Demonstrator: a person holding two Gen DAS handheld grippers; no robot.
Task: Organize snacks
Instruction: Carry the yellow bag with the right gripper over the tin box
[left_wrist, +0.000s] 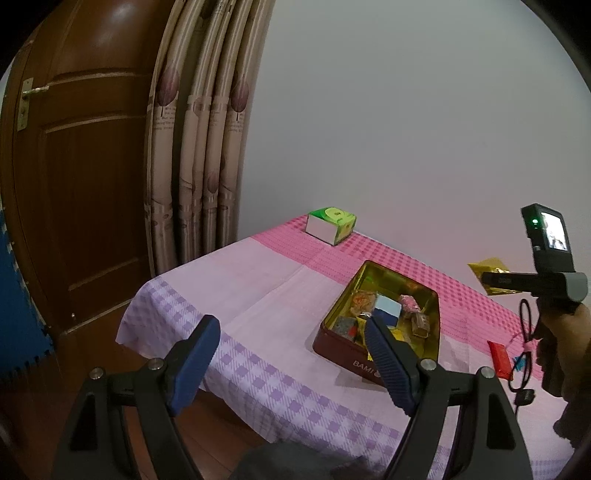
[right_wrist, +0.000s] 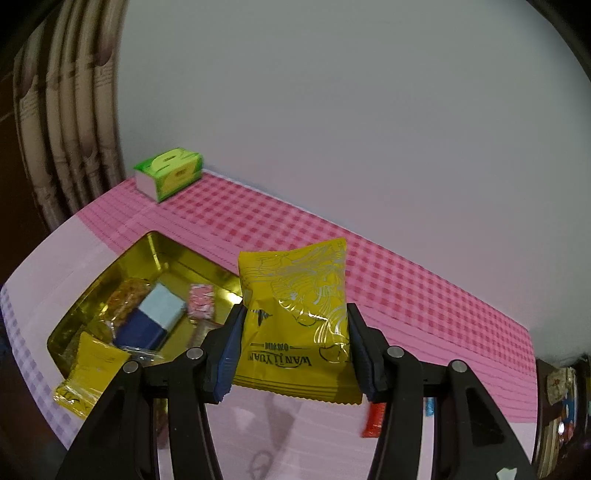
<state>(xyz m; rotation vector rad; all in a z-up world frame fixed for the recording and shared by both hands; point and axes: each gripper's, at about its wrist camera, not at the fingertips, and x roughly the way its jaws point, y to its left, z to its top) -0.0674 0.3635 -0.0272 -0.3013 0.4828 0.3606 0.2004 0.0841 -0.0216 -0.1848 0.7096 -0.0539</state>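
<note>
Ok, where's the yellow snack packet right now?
The yellow snack packet is clamped in the right gripper, held in the air just right of the open tin. In the left wrist view it shows at the far right edge.

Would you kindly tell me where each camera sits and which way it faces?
Left wrist: on the open left gripper, looking over the table's corner at the tin; the right hand shows.
Right wrist: on the right gripper, shut on a yellow packet, facing the wall.
Shared: tin, tissue box, red snack.
</note>
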